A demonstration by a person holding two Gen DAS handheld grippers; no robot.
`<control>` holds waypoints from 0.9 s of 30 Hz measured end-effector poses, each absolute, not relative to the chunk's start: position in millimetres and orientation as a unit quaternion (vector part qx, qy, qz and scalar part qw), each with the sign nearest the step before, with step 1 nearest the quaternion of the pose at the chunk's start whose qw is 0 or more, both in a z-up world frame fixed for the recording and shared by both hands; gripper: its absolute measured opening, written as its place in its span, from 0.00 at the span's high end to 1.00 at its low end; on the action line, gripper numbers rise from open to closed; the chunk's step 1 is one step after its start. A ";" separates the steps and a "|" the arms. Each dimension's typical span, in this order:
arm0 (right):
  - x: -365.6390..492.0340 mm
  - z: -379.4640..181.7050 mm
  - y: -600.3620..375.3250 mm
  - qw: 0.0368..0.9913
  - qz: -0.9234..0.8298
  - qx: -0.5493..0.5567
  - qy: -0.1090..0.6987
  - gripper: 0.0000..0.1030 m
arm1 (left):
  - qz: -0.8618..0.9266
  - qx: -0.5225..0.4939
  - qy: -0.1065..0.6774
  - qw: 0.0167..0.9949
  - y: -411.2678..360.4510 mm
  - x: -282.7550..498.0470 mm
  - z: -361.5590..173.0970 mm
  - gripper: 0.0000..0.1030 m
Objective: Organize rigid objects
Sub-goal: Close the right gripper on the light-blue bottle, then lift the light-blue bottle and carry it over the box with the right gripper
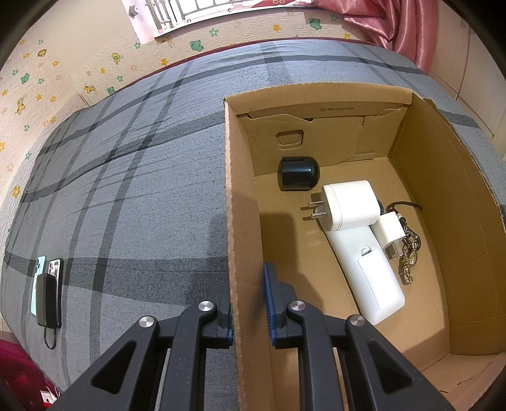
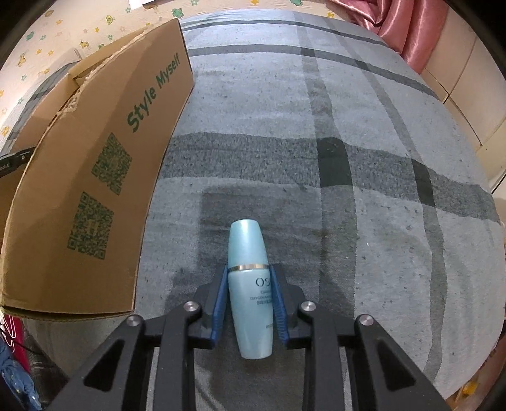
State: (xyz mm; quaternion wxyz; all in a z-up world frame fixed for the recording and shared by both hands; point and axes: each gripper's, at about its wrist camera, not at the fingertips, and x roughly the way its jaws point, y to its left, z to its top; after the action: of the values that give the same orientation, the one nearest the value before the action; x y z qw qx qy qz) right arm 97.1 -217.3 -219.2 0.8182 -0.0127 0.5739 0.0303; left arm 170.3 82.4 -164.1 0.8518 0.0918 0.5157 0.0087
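Right wrist view: blue bottle [image 2: 249, 294] lengthwise between right hand-held gripper [image 2: 249, 272] pads, clamped.

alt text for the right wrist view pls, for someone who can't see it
The right tool is shut on a pale blue bottle lying on a grey plaid bedcover, its blue pads pressed to the bottle's sides just below a metallic band. A brown cardboard box printed with "Style Myself" and green QR codes stands to the left.

You see a grey plaid bedspread [image 1: 126, 189], cartoon-animal wallpaper [image 1: 47, 95], a pink curtain [image 1: 395, 28], and phones [image 1: 47, 284] lying at the bed's left edge.
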 end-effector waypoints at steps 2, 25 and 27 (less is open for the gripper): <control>97.7 -217.4 -218.5 0.818 0.030 -0.013 0.574 0.73 | 0.009 0.092 0.515 0.852 82.3 170.2 -164.0 0.85; 119.6 -157.5 -219.5 0.839 0.022 -0.007 0.543 0.73 | 0.008 0.088 0.517 0.852 82.3 171.5 -165.7 0.85; 121.6 -149.8 -217.6 0.843 0.023 -0.008 0.537 0.73 | 0.008 0.088 0.517 0.852 82.3 171.4 -165.7 0.85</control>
State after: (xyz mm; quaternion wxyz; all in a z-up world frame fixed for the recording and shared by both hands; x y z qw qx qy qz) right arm 121.6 -217.6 -149.8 0.8429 -0.0081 0.5375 0.0233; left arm 171.4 82.3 -165.7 0.8515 0.0884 0.5167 0.0076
